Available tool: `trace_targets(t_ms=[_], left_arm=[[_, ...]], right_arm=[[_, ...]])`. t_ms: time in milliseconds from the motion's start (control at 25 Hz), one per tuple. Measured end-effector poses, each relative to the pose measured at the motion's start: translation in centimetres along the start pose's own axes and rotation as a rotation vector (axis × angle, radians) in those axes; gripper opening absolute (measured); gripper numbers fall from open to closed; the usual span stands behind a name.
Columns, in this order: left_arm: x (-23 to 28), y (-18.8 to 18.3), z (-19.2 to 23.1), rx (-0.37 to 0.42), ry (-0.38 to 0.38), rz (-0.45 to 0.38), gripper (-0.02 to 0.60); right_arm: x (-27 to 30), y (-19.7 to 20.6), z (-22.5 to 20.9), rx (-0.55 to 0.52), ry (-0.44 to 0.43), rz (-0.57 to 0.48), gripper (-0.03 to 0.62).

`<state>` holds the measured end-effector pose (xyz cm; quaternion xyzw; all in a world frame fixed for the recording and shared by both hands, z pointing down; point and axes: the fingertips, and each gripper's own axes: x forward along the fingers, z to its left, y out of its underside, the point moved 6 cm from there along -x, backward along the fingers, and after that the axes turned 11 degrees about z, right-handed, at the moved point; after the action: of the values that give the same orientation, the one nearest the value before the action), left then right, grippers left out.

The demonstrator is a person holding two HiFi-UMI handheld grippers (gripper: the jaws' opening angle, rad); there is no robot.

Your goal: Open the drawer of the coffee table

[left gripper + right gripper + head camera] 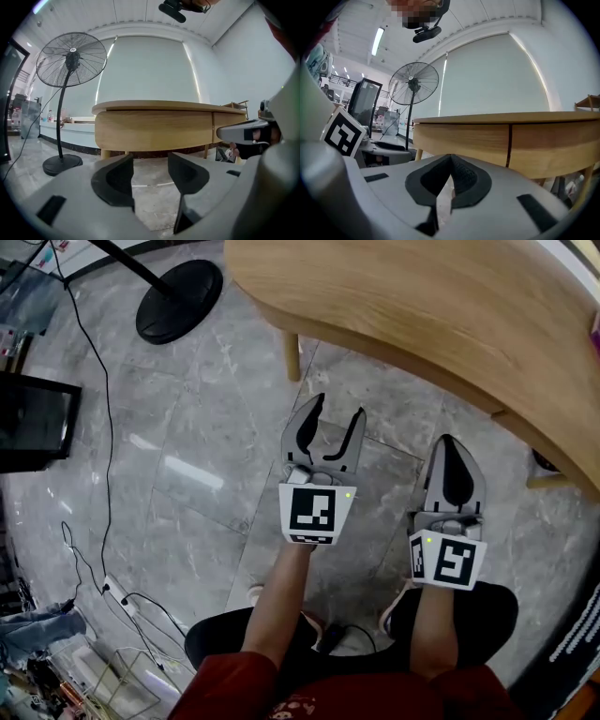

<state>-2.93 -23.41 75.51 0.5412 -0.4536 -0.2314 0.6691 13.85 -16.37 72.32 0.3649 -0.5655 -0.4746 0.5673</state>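
While held above the grey floor (187, 521), left gripper (337, 409): jaws spread, nothing between.
Right gripper (450, 442): jaws pressed together, empty.
Coffee table (422, 306): at 12 o'clock of both grippers, apart from them.
Drawer: shut, flush with the side; vertical seam (509, 140) at 12 o'clock of right jaws; cannot tell which panel.

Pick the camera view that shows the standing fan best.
The left gripper view: the fan stands whole there, with cage, pole and round base. The right gripper view shows its cage and pole but not the base. The head view catches only the base and part of the pole.
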Motion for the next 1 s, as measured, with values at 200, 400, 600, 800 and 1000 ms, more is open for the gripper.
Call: trace_targets(t_ms=[200,400,600,800,1000], left_arm=[[0.8,0.2,-0.4,-0.022,0.022,0.002,0.218],[2.1,0.7,-0.7,-0.129,0.091,-0.008,0.218],[4.1,1.3,-0.7,-0.382,0.206,-0.044,0.218],[6.1,1.7,-0.6,-0.692,0.370,-0.124,0.219],[8.0,2.3,-1.4,-0.920,0.522,-0.204,0.219]], right_arm=[[0.1,0.2,0.4,-0.018,-0.008,0.004,-0.005],[0.0,0.3,0.2,-0.016,-0.005,0.005,-0.005],[-0.1,0.5,0.1,-0.013,-0.005,0.006,-0.005],[-0.1,0.4,-0.2,-0.012,-0.005,0.007,-0.005],[-0.3,0.7,-0.3,-0.016,-0.003,0.007,-0.005]])
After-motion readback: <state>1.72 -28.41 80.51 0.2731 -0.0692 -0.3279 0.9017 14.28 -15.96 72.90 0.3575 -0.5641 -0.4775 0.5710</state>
